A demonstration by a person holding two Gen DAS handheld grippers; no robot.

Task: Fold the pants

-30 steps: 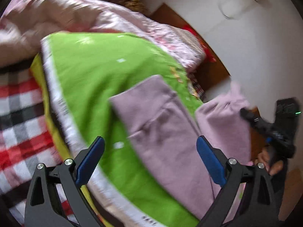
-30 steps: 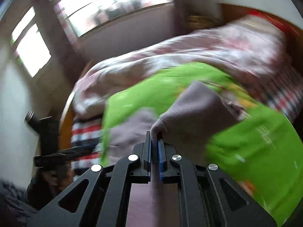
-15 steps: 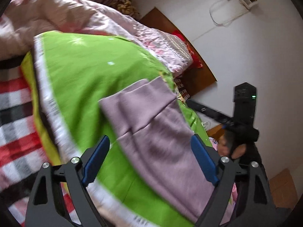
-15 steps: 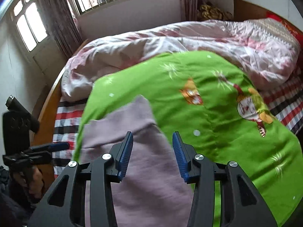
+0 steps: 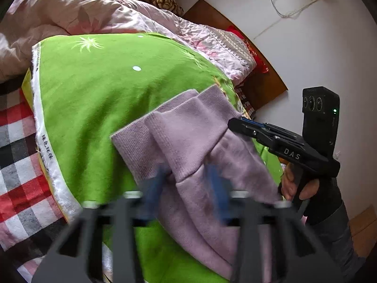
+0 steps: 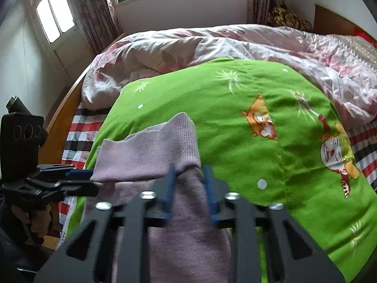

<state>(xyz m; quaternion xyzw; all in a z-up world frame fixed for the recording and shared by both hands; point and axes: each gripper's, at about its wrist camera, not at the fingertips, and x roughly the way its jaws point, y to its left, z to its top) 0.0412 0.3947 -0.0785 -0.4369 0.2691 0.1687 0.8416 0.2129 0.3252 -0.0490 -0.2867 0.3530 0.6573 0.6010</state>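
Note:
Lilac knit pants [image 5: 188, 146] lie on a green cartoon blanket [image 5: 94, 89], ribbed waistband [image 6: 150, 151] toward the far side. My left gripper [image 5: 187, 186] is blurred, its blue pads straddling the waistband's lower edge, jaws part open. My right gripper [image 6: 189, 186] is also blurred, its pads either side of the waistband's right end, part open. The right gripper also shows in the left wrist view [image 5: 245, 123] at the waistband's right side. The left gripper shows in the right wrist view [image 6: 80, 176] at the waistband's left edge.
The blanket lies on a bed with a red plaid sheet [image 5: 16, 155] and a rumpled pink quilt [image 6: 188, 44] behind. A wooden headboard [image 5: 256, 70] stands at the right, windows [image 6: 54, 18] and a white wall beyond.
Both grippers have narrowed and moved in onto the waistband. The right gripper, shut on cloth a second ago, let it go and now straddles the waistband's right end.

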